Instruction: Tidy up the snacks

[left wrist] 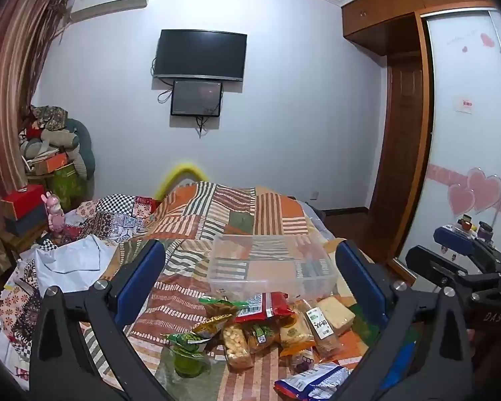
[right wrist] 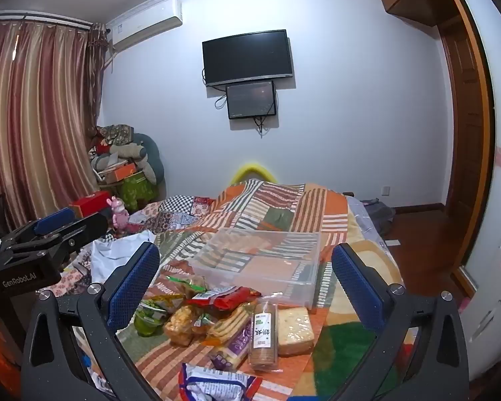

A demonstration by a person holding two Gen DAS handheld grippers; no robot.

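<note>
A pile of packaged snacks (left wrist: 270, 327) lies on the patchwork bedspread, also in the right wrist view (right wrist: 230, 317): a red bag (right wrist: 223, 299), a tall biscuit pack (right wrist: 263, 330), a pale cake block (right wrist: 295, 330), a green jelly cup (left wrist: 185, 359) and a blue-white bag (left wrist: 314, 382). Behind the pile sits an empty clear plastic box (left wrist: 270, 264), also in the right wrist view (right wrist: 260, 260). My left gripper (left wrist: 250, 277) is open and empty above the pile. My right gripper (right wrist: 245, 280) is open and empty too.
The bed's quilt (right wrist: 284, 207) runs toward the far wall. A white sheet (left wrist: 70, 264) lies at the left. Boxes and a pink toy (left wrist: 55, 214) stand at the bedside. A wardrobe (left wrist: 467, 133) and wooden floor (right wrist: 417, 234) are at the right.
</note>
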